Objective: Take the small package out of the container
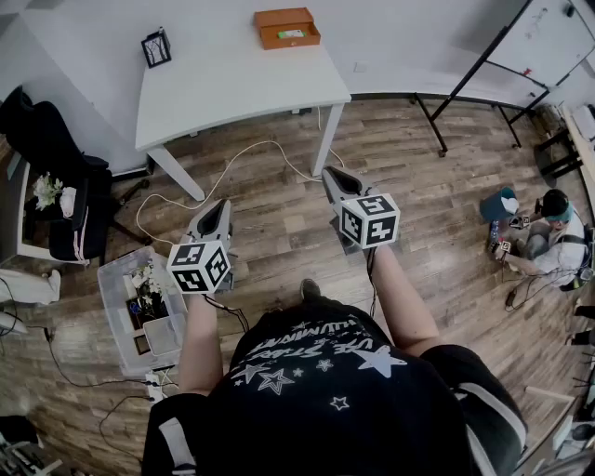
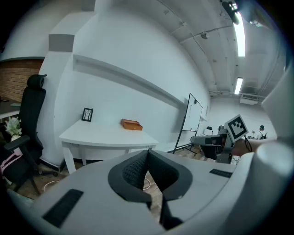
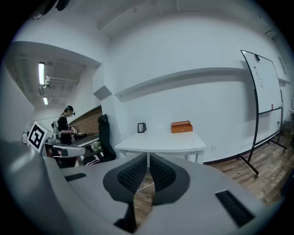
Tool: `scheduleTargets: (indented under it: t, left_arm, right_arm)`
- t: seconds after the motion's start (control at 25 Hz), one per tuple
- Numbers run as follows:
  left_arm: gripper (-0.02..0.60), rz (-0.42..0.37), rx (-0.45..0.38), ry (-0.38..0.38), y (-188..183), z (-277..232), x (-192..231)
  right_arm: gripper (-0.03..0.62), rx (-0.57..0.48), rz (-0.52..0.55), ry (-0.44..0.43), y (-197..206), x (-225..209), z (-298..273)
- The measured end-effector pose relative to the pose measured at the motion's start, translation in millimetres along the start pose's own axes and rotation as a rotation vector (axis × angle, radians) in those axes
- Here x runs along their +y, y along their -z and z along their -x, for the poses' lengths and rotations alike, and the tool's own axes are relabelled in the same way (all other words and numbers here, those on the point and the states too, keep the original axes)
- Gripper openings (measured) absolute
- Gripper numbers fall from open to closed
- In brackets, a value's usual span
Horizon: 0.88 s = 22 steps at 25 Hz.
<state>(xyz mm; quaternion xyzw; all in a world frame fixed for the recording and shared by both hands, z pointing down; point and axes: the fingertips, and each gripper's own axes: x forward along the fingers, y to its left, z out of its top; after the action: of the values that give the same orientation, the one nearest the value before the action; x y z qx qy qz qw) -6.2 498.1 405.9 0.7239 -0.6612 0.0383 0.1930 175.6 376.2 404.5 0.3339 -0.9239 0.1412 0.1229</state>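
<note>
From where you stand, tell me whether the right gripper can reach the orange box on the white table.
Probably not. The right gripper hangs over the wooden floor, short of the white table, and the orange box lies at its far side by the wall. Nothing blocks the way.

Head view looks steeply down from above; the 2 gripper views face the same far table [image 1: 232, 84].

1. Bare wooden floor [image 1: 279, 200] lies open up to the white table [image 1: 232, 88]; a cable [image 1: 261, 142] crosses it.
2. Tabletop's near part is bare; orange box [image 1: 286, 28] and picture frame [image 1: 156, 47] stand at its far edge.
3. Clear bin [image 1: 105, 288] and black chair [image 1: 56, 177] crowd the left.
</note>
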Motion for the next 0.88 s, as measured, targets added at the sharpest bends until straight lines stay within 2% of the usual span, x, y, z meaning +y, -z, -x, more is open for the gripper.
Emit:
scheduleTargets:
  t: [0.44,0.64,0.88]
  left_arm:
    - [0.018,0.001,-0.008,-0.02,-1,-8,-9]
    - [0.018,0.004,0.006,-0.048,1,-31,-18]
    - [0.018,-0.003,0.027,-0.101,6,-63,-29]
  right_arm:
    - [0.052,-0.007,-0.01,-0.01,3,-16,4]
    - [0.052,-0.007,0.005,-0.006,1,-45,0]
    - [0.052,0.0,-0.025,-0.034,7,-90,-11]
